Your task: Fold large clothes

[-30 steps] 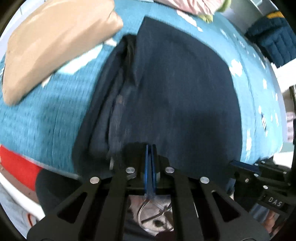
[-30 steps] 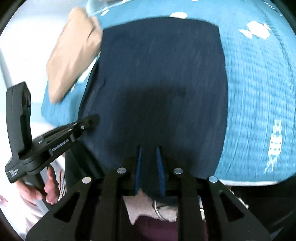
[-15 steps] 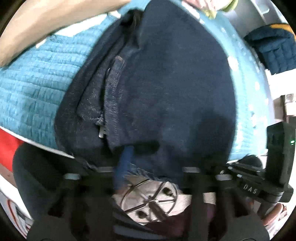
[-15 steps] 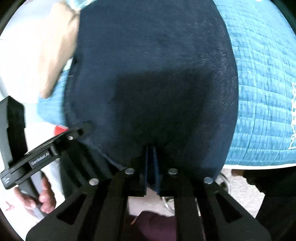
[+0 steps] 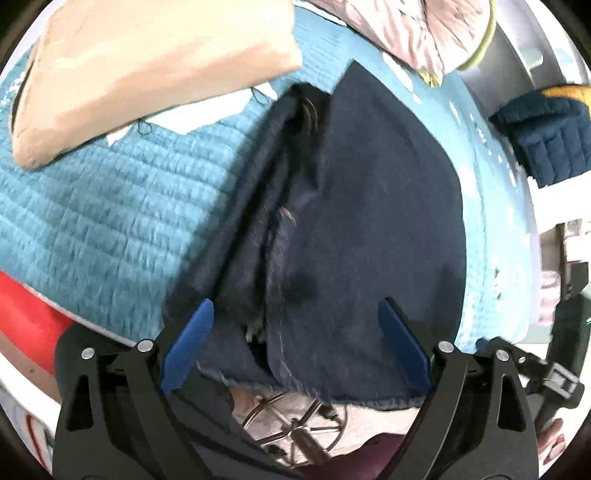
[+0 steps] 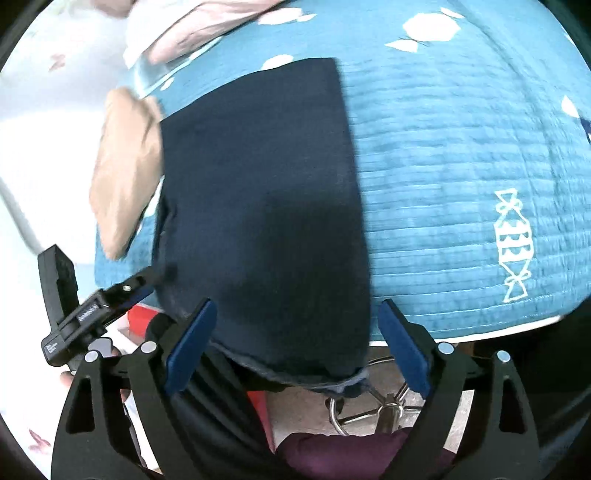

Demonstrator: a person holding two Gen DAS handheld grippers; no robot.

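A dark navy denim garment (image 5: pixel 369 206) lies folded lengthwise on a teal quilted bed cover (image 5: pixel 110 229), its frayed hem hanging over the near edge. Its layered left side and a zipper show in the left wrist view. My left gripper (image 5: pixel 295 332) is open, its blue pads either side of the hem, holding nothing. In the right wrist view the garment (image 6: pixel 266 206) is a flat dark rectangle. My right gripper (image 6: pixel 295 332) is open and empty over the hem. The left gripper (image 6: pixel 92 314) shows at left there.
A tan pillow (image 5: pixel 140 62) lies on the bed left of the garment. A pink bundle (image 5: pixel 417 29) sits at the far end. A navy quilted jacket (image 5: pixel 546 136) is off to the right. A metal stool base (image 5: pixel 295 421) stands on the floor below.
Both grippers were shut on the garment's near hem; both have now opened and let it go. The hem now hangs over the bed edge.
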